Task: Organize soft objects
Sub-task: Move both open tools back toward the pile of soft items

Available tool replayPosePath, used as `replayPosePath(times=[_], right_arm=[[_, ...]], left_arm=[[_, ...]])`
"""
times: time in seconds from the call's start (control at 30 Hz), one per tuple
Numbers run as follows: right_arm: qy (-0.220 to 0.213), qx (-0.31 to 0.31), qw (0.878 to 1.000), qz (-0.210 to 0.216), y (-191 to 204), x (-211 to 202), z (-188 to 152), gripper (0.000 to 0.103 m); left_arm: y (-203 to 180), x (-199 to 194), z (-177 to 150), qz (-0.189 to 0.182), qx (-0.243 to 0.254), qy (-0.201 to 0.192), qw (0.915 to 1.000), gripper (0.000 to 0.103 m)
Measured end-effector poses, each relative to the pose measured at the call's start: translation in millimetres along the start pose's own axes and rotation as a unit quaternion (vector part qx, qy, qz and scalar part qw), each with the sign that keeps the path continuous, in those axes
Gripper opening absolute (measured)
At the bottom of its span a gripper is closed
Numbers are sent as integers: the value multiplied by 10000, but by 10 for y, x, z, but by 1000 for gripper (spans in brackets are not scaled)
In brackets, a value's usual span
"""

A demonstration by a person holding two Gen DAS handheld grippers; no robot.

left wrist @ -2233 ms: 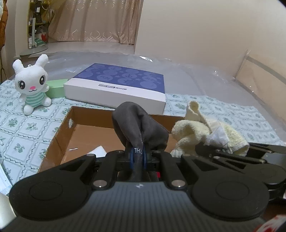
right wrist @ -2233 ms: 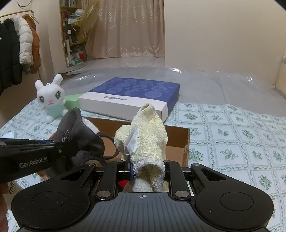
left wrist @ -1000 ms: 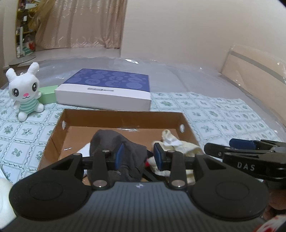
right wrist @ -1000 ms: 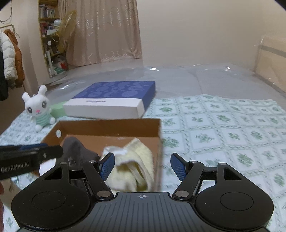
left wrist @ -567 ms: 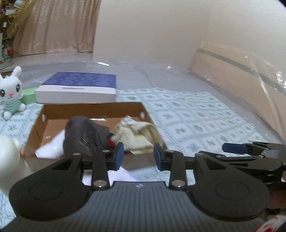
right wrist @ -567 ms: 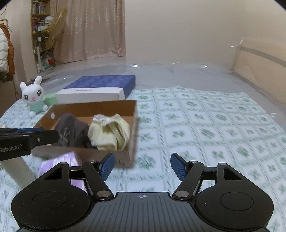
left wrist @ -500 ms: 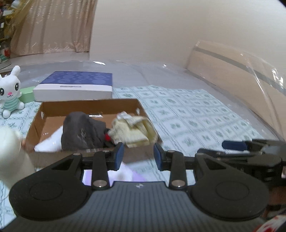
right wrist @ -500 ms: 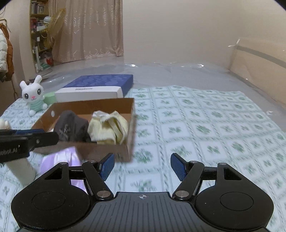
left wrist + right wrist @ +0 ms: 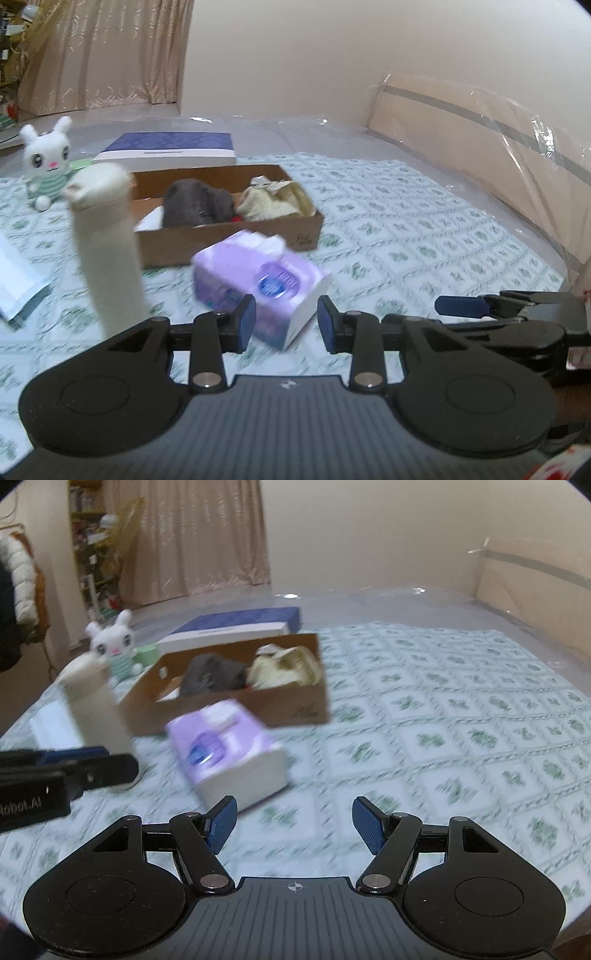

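Both grippers have pulled back from the cardboard box since the earlier frames, when each held a soft item over it; now they hang empty above the patterned bedspread and the box sits farther off.

At far left in the left wrist view a white plush bunny stands on the bedspread, with a flat blue-and-white box lying behind it. Nearer the camera an upright, pale cream cylinder rises, blurred, just left of the cardboard box. Inside the box the dark grey cloth lies in the middle, touching the cream-yellow towel bunched at the right end. In front of the box, apart from it, a purple tissue pack lies tilted on the bedspread.

The left gripper has its blue pads parted by a moderate gap; the tissue pack shows through the gap but lies beyond the pads, and nothing is pinched. To its right the right gripper's side shows, fingers pointing left.

In the right wrist view the right gripper is spread wide with only bedspread between its pads. The tissue pack lies ahead and left of it.
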State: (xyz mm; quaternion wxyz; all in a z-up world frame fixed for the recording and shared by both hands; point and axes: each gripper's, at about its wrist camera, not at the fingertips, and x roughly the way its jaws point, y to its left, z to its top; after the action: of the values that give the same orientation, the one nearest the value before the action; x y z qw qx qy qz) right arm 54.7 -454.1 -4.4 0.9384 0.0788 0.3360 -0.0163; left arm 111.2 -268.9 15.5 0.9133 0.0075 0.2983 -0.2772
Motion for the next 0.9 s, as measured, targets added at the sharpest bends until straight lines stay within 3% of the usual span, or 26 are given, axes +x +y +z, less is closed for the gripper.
replayPosePath(times=[0.4, 0.6, 0.9], right_arm=[[111, -306, 9981, 520, 932, -87, -340, 69], [130, -570, 9942, 900, 1440, 28, -325, 69], [146, -1012, 9860, 1318, 2110, 260, -236, 69]], left_arm=[[773, -672, -392, 674, -90, 78, 9977, 32], [1287, -927, -485, 1199, -237, 74, 9925, 37], [1992, -1181, -520, 1689, -586, 75, 9839, 40]])
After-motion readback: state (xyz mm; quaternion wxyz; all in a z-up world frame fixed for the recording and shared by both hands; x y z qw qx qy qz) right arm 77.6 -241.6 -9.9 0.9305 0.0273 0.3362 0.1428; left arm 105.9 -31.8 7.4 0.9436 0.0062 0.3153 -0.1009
